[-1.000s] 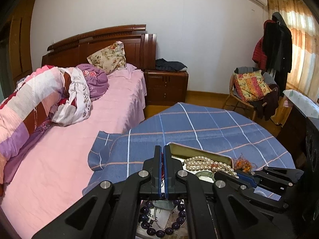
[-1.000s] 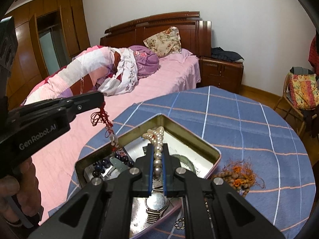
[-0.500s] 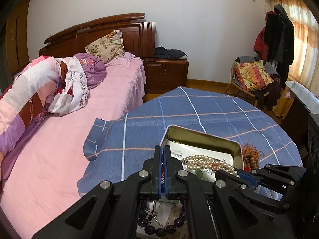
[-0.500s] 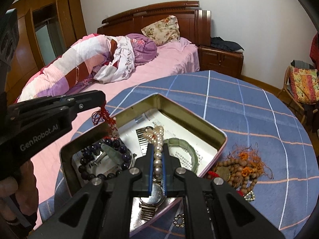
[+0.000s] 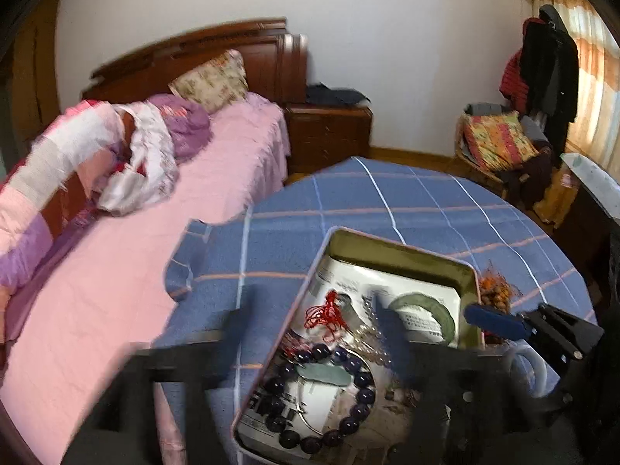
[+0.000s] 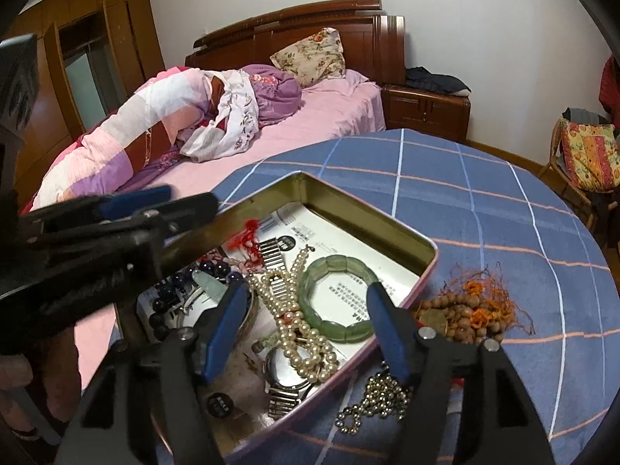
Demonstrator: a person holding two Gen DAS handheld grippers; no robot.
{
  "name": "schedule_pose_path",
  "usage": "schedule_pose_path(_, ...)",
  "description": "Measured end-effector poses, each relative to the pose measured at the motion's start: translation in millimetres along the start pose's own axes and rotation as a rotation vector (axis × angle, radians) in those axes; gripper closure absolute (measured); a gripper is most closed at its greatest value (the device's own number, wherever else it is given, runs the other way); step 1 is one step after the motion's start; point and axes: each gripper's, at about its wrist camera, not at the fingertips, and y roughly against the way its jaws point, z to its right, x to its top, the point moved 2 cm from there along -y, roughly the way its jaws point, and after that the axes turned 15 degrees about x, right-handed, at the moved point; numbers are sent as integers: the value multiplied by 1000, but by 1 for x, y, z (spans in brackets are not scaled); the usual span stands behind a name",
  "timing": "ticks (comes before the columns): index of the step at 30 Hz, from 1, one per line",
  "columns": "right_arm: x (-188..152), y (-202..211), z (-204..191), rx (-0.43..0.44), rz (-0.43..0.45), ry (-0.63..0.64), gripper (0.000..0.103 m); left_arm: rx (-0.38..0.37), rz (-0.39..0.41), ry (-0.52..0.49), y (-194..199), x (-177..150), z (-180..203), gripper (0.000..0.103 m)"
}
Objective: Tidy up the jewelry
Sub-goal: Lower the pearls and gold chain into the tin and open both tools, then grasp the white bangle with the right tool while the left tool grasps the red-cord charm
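Observation:
An open metal tin (image 6: 360, 213) (image 5: 399, 252) sits on the blue checked tablecloth. In it lie a pearl necklace (image 6: 306, 333), a green bangle (image 6: 337, 298), a dark bead bracelet (image 5: 321, 387), a watch (image 6: 283, 372) and a red tassel charm (image 5: 325, 314) (image 6: 248, 236). My right gripper (image 6: 306, 290) hangs over the tin with its jaws opening. The pearls lie loose between its blue pads. My left gripper (image 5: 314, 317), blurred, is also opening above the tassel and touches nothing.
Wooden beads with orange threads (image 6: 465, 310) and a metal ball chain (image 6: 372, 399) lie on the cloth right of the tin. A pink bed (image 6: 317, 124) borders the table's left side. A chair with a patterned cushion (image 5: 496, 139) stands far right.
Both grippers were shut, the left on the red tassel charm and the right on the pearl necklace. Both have opened, and the two pieces now lie in the tin.

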Motion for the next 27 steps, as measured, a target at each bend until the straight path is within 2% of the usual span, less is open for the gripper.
schedule_pose_path(2,-1,3,0,1,2,4,35,-9,28,0,6,1,-1,20)
schedule_pose_path(7,-13,31,6,-31,11,11,35,9,22,12,9,1,-7,20)
schedule_pose_path(15,-50,71,50,-159,-24,-81,33,57,12,23,14,-15,-3,20)
schedule_pose_path(23,-72,72,53,-180,-83,-101,34,55,-10,14,19,-30,11,20)
schedule_pose_path(27,-72,71,60,-228,-97,-97,34,44,-21,-4,22,-34,22,20)
